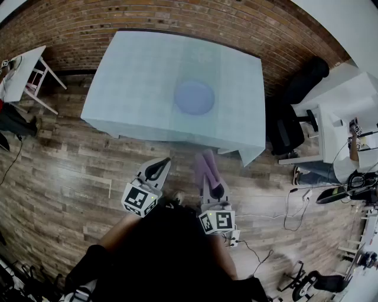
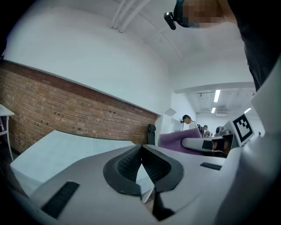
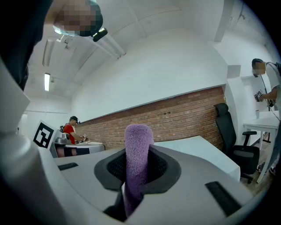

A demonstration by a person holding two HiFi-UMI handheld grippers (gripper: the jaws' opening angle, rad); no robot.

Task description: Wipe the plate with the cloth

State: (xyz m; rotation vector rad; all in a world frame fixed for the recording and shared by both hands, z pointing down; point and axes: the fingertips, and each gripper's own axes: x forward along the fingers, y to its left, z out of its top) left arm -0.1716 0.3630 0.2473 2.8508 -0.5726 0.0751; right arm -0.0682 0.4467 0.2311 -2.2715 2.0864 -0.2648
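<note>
Standing short of the tabletop, the person holds both grippers level over the wooden floor in the lower middle of the head view. The left gripper sits left of centre with its jaws pressed together and nothing between them. In the left gripper view its two dark pads meet in a single seam.

The right gripper, just right of centre, is clamped on a purple cloth, which sticks out past the jaws toward the tabletop. In the right gripper view the cloth stands up as a fuzzy roll between the jaws.

The plate, round and pale blue, lies on the tabletop in the upper middle of the head view, well apart from both grippers and from the cloth. The tabletop has a light blue-green cover and stands before a brick wall that runs along the top edge. A black office chair stands at the right, beside a white desk.
</note>
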